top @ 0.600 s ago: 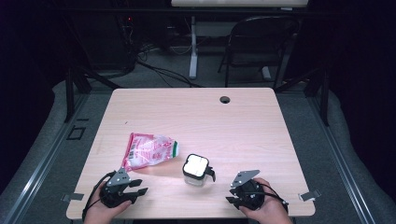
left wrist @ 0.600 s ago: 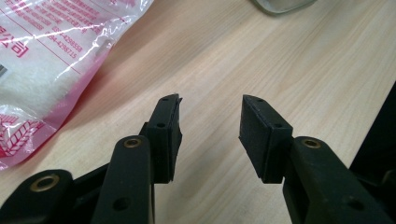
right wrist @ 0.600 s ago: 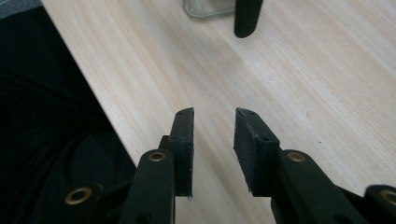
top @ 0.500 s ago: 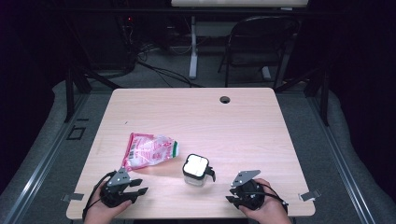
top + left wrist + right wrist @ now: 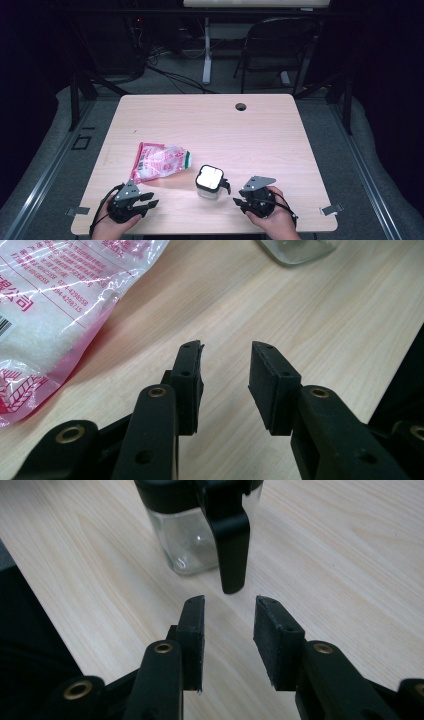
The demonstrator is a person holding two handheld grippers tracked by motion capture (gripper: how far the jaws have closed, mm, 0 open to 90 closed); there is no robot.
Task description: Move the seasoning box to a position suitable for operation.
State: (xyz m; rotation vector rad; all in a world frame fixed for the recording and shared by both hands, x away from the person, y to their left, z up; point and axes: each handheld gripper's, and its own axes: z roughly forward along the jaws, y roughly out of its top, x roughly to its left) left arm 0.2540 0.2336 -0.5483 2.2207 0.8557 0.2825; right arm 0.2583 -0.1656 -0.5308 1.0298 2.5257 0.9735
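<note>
A pink and clear plastic bag [image 5: 160, 161] of white grains lies flat on the wooden table [image 5: 260, 130], left of centre. A small glass jar [image 5: 209, 181] with a black rim, a white lid and a black handle stands near the front edge. My left gripper [image 5: 150, 205] rests at the front left, open, with nothing between its pads; in the left gripper view [image 5: 226, 371] the bag [image 5: 55, 305] lies to its upper left. My right gripper [image 5: 239, 202] rests at the front right, open and bare. In the right gripper view [image 5: 229, 620] the jar [image 5: 192, 535] stands just ahead, its handle [image 5: 231, 550] hanging toward the jaws.
A round cable hole [image 5: 241, 106] sits near the table's far edge. Metal clips [image 5: 332, 210] stick out at the front corners. Behind the table stand a folding chair [image 5: 280, 45] and a stand's legs on grey carpet.
</note>
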